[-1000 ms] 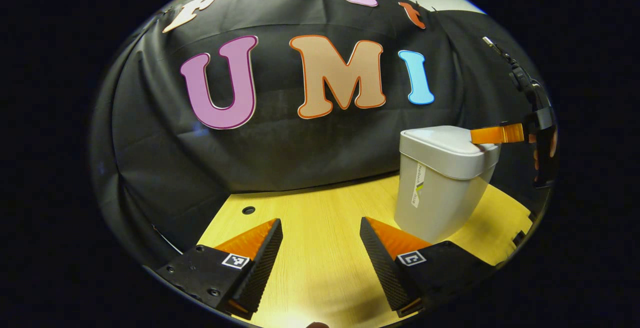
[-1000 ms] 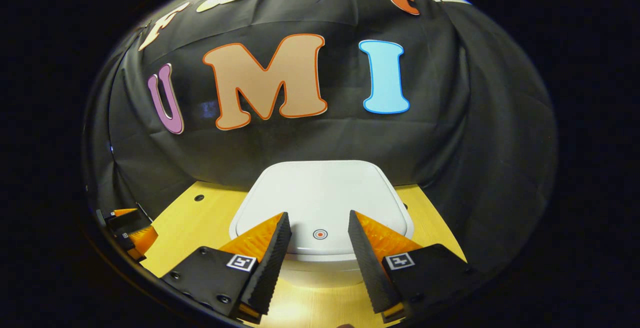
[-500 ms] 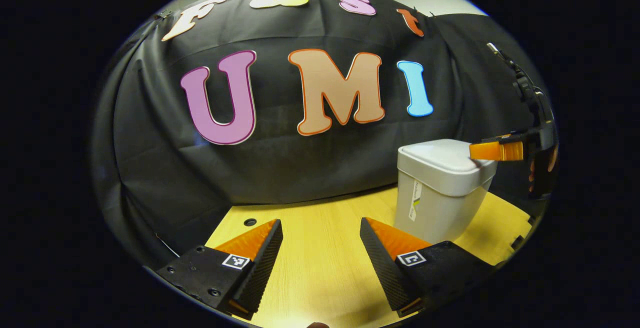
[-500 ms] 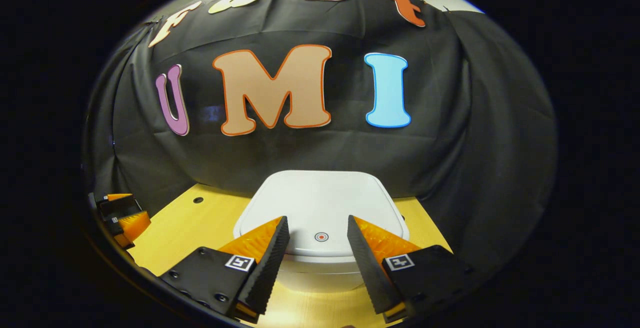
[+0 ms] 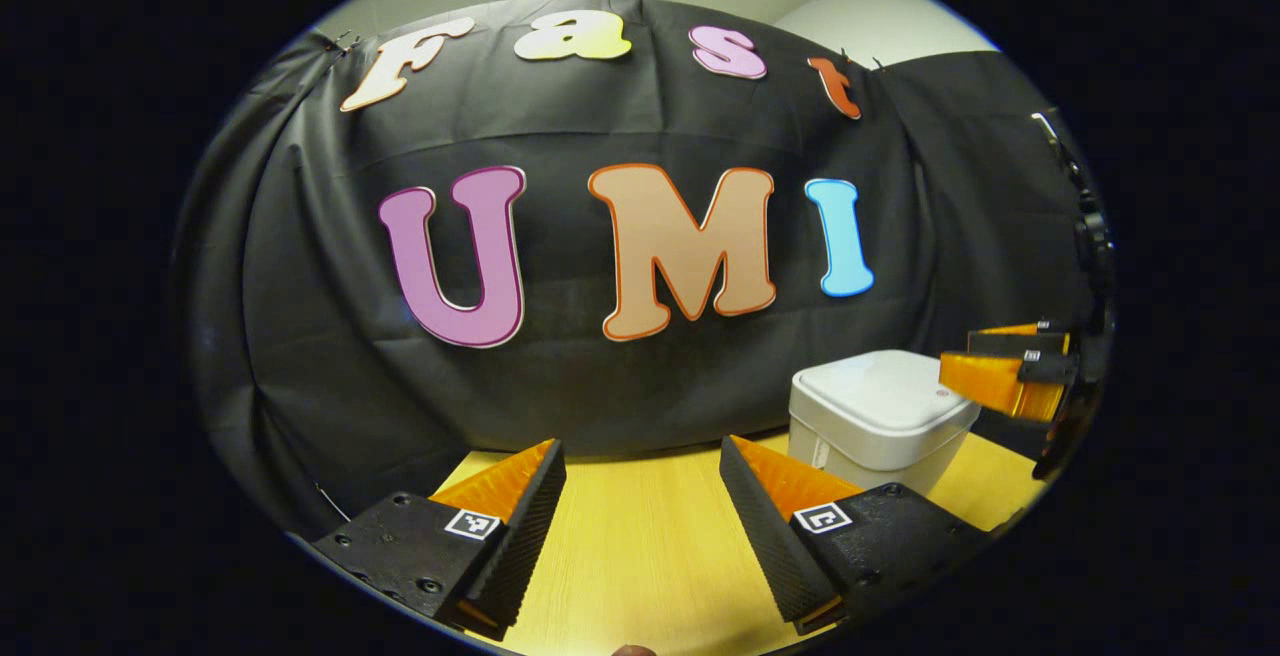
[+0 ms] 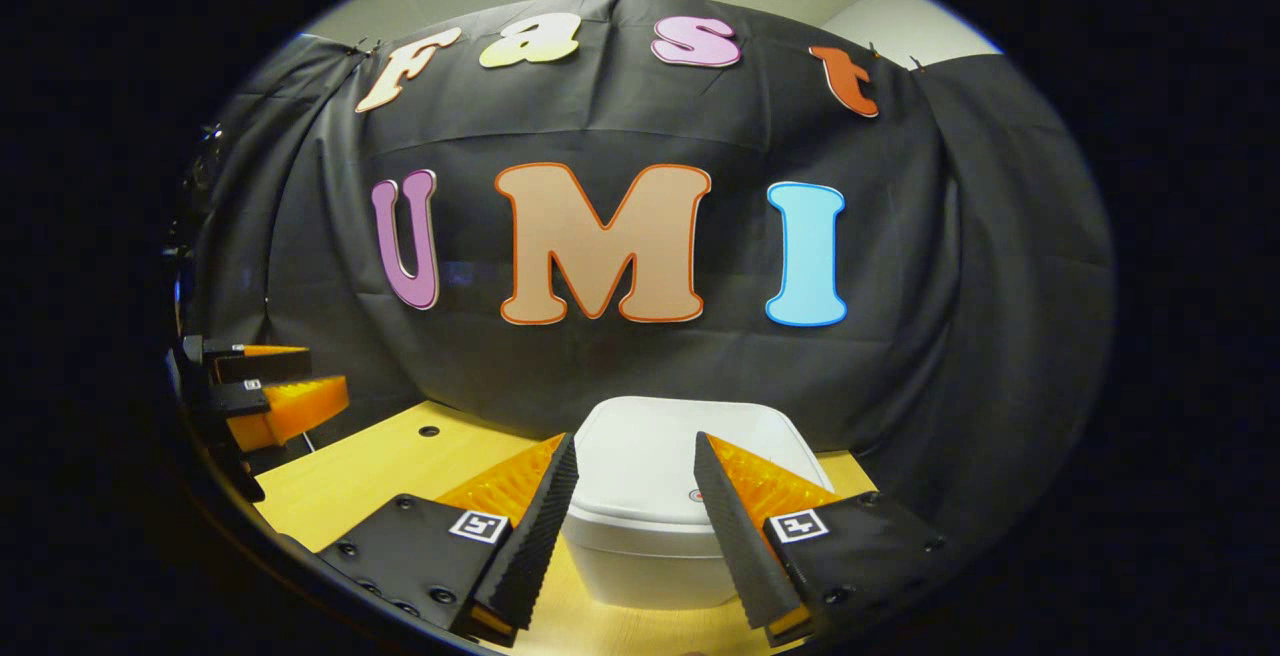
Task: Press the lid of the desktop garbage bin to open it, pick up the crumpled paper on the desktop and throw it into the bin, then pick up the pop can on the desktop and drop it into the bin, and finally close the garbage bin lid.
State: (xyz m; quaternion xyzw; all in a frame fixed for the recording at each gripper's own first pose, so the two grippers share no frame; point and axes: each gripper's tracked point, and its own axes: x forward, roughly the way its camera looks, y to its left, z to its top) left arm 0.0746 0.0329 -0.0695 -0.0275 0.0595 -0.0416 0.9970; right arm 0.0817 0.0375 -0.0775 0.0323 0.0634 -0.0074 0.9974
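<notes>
A white desktop bin [image 5: 872, 423] stands on the wooden desk at the right of the left gripper view, its lid [image 5: 885, 392] down. In the right gripper view the same bin [image 6: 655, 536] sits straight ahead, its lid [image 6: 640, 461] flat and shut. My right gripper [image 6: 632, 476] is open, held above and in front of the bin with the lid seen between its fingers, apart from it. It also appears as the right gripper [image 5: 1005, 376] at the right edge of the left gripper view. My left gripper [image 5: 640, 481] is open over bare desk, to the left of the bin.
The wooden desk [image 5: 640, 546] runs back to the black cloth wall. A small round hole [image 6: 429, 431] lies in the desk at the left. The left gripper [image 6: 270, 391] hangs at the left edge of the right gripper view.
Both grippers have pulled back and up from the bin, which now looks smaller and lower. The right gripper has left the lid, which stays shut. Both jaws stay open.
</notes>
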